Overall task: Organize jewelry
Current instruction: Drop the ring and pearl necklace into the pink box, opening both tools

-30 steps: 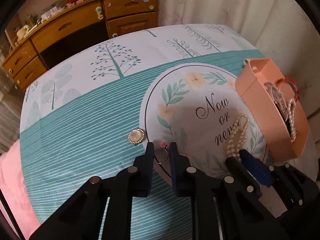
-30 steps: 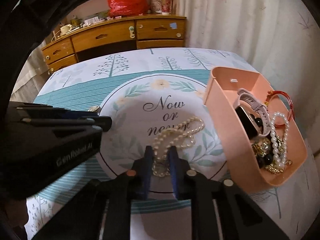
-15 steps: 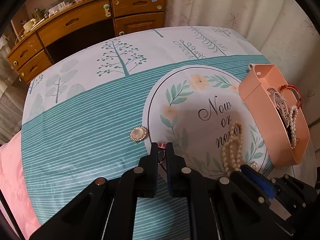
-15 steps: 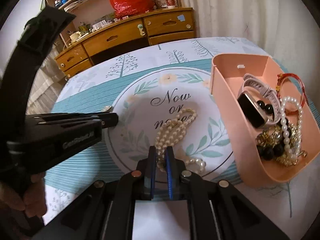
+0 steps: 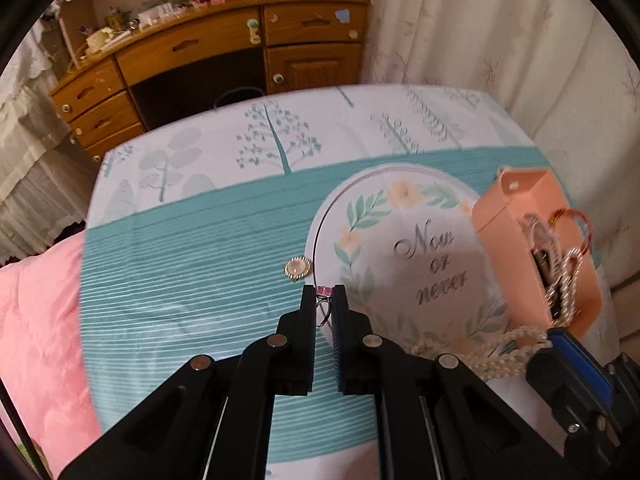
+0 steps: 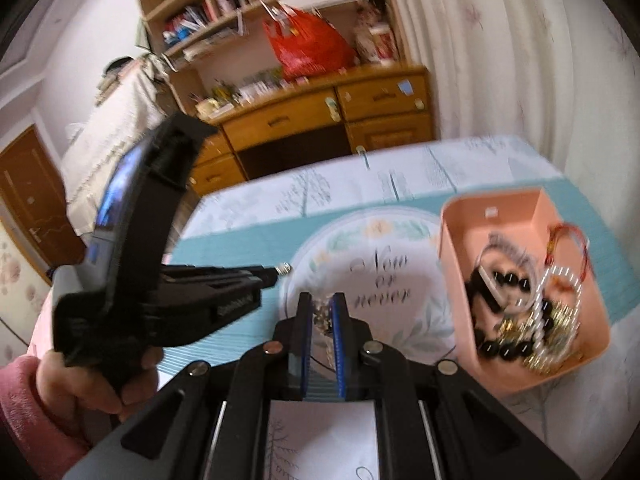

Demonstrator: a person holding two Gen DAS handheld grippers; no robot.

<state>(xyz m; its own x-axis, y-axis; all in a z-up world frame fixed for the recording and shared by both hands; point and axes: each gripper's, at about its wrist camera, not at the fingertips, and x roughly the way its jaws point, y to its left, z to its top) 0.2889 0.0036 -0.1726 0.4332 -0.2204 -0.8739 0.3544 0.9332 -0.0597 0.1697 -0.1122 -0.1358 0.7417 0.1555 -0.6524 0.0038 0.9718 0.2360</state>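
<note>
My left gripper (image 5: pixel 323 293) is shut on a small ring with a pink stone (image 5: pixel 323 291), lifted above the tablecloth. My right gripper (image 6: pixel 322 300) is shut on a pearl necklace (image 6: pixel 321 316), which hangs from its fingers; in the left wrist view the necklace (image 5: pixel 496 350) trails from the right gripper at lower right. A round pearl brooch (image 5: pixel 297 269) lies on the cloth just left of the ring. The pink box (image 6: pixel 524 296) on the right holds a watch, pearls, black beads and gold pieces; it also shows in the left wrist view (image 5: pixel 516 248).
The bed-like surface carries a teal and white tree-print cloth (image 5: pixel 192 280) with a round "Now or never" motif (image 5: pixel 424 264). A wooden desk (image 5: pixel 224 60) stands behind, a curtain (image 5: pixel 480 40) at right, pink bedding (image 5: pixel 36 320) at left.
Both grippers closed and rose: the left lifted the ring off the cloth, the right lifted the pearl necklace off the round motif. The views tilted upward.
</note>
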